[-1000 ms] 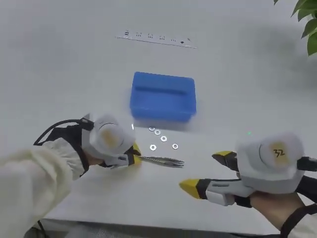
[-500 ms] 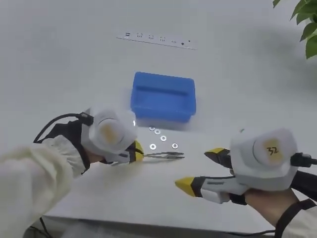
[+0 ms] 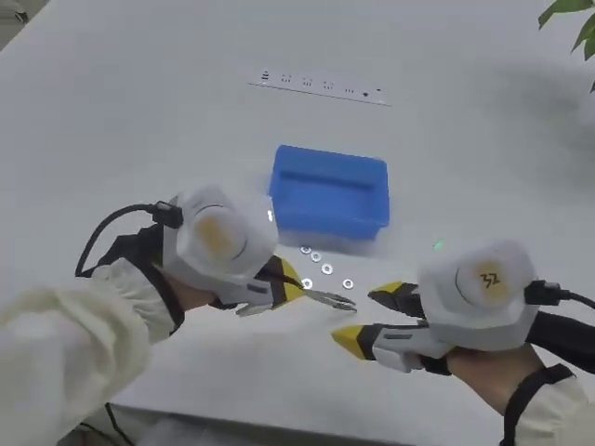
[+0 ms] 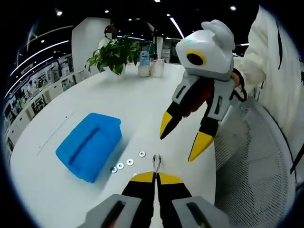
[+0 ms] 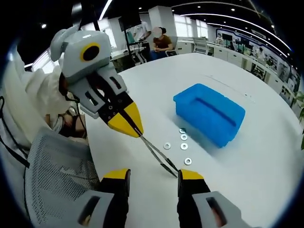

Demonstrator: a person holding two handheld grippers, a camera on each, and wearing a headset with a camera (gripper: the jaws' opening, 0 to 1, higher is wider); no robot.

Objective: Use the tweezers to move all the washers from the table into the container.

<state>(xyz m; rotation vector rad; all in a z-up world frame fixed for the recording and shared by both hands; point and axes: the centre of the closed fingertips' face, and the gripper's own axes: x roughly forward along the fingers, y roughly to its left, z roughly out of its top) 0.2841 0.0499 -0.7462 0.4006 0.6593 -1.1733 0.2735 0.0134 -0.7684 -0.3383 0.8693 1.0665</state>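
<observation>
Several small metal washers [image 3: 327, 268] lie loose on the white table just in front of the blue container [image 3: 330, 190]. My left gripper [image 3: 290, 283] is shut on the handle end of the slim metal tweezers [image 3: 330, 299], whose tips point right, near the washers. In the left gripper view the tweezers [image 4: 156, 163] stick out past my shut jaws, beside the washers [image 4: 130, 162] and the container [image 4: 90, 145]. My right gripper [image 3: 363, 316] stands open right of the tweezer tips. The right gripper view has the tweezers [image 5: 159, 154] running from the left gripper [image 5: 123, 121] towards my open right gripper [image 5: 153, 175].
A white power strip [image 3: 321, 86] lies at the far side of the table. Green plant leaves [image 3: 567, 11] hang at the top right corner. A black cable [image 3: 102, 237] trails from the left gripper. The table's near edge runs just below both hands.
My left gripper has lifted the handle end of the tweezers off the table. The right gripper has come in closer to the tweezer tips. The head camera has shifted.
</observation>
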